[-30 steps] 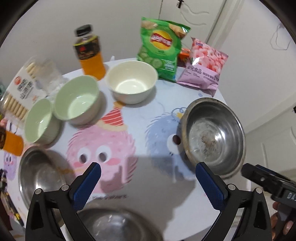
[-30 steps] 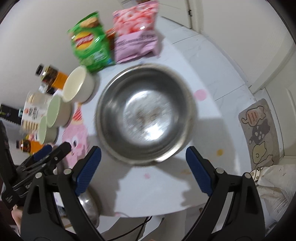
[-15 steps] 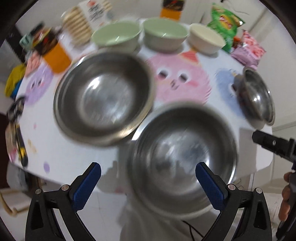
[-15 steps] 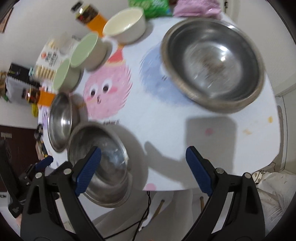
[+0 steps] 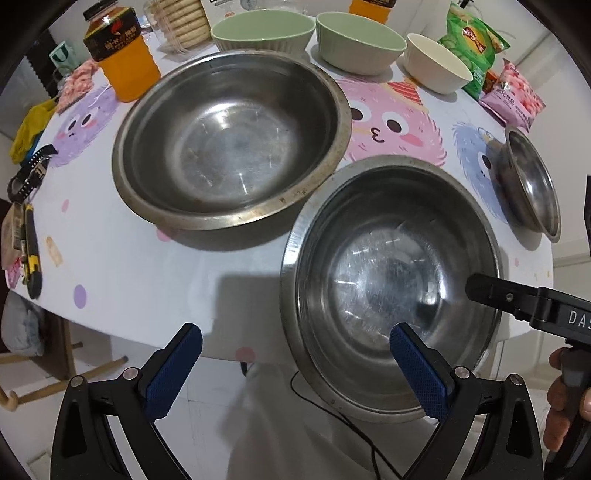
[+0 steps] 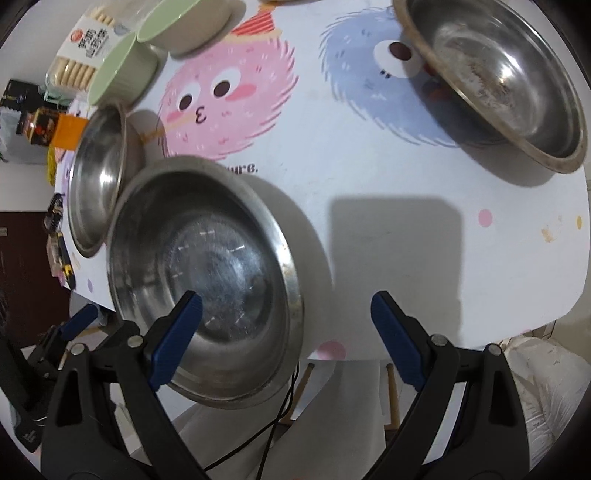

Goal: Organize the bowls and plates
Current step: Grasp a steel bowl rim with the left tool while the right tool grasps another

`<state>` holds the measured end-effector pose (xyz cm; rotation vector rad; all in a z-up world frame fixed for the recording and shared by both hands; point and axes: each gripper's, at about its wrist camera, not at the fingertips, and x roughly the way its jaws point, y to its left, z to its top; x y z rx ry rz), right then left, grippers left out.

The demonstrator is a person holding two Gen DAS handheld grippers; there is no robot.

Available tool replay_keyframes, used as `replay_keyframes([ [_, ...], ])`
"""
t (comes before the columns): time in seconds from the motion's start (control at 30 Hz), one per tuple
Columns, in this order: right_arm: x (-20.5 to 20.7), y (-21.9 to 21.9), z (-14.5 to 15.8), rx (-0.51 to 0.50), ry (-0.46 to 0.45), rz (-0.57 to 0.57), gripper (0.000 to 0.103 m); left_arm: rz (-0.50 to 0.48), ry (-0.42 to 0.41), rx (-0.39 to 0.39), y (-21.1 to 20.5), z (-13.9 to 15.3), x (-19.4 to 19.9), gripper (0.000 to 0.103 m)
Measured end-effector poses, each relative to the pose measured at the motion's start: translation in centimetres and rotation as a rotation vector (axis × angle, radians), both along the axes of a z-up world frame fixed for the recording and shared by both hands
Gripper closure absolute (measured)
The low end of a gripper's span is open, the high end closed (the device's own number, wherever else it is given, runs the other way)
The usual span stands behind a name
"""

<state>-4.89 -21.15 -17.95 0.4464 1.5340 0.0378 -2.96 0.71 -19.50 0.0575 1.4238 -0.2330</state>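
A round table with a cartoon-monster cloth stands over a pale floor.

Both tongs point down with jaws wide apart — left tongs, right tongs — gripping nothing.

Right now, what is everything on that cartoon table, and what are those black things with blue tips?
steel bowls: three, silver; two large at the near side, one at the far right.
green bowls: two, pale green, back row.
cream bowl: one, beside them.
orange drink bottles: two, back.
snack bags: green and pink, back right.
biscuit pack: one, back.
left tongs: open, empty.
right tongs: open, empty.
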Motion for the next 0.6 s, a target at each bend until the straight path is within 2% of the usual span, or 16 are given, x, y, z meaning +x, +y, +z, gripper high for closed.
replay_keyframes([
  [0.07, 0.1, 0.4, -0.2, -0.011, -0.007, 0.016, 0.01, -0.002, 0.001, -0.003, -0.1, -0.5, 0.0, 0.023],
  [0.13, 0.3, 0.7, -0.4, -0.015, -0.017, 0.027, 0.011, 0.002, 0.029, 0.011, -0.1, -1.6, 0.0, 0.053],
  [0.17, 0.3, 0.8, -0.6, -0.02, -0.019, 0.033, 0.02, 0.011, 0.045, 0.005, 0.0, -2.0, 0.0, 0.059],
  [0.2, 0.4, 1.0, -0.9, -0.016, -0.016, 0.039, 0.035, 0.012, 0.057, -0.005, 0.0, -2.3, -0.1, 0.066],
  [0.23, 0.5, 1.1, -1.3, -0.003, -0.004, 0.049, 0.043, 0.006, 0.069, -0.017, 0.0, -2.5, -0.2, 0.072],
  [0.3, 0.6, 1.4, -1.9, 0.01, 0.016, 0.063, 0.07, -0.012, 0.063, -0.023, -0.2, -2.5, -0.4, 0.078],
  [0.33, 0.6, 1.6, -2.1, 0.0, 0.019, 0.075, 0.075, -0.023, 0.055, -0.019, -0.4, -2.3, -0.5, 0.082],
  [0.47, 0.5, 1.7, -2.0, -0.048, 0.011, 0.095, 0.088, -0.046, 0.021, -0.007, -1.2, -1.5, -0.6, 0.083],
  [0.6, 0.3, 0.9, -1.3, -0.007, -0.013, 0.071, 0.09, -0.064, -0.003, -0.011, -1.6, -0.5, -0.6, 0.083],
])
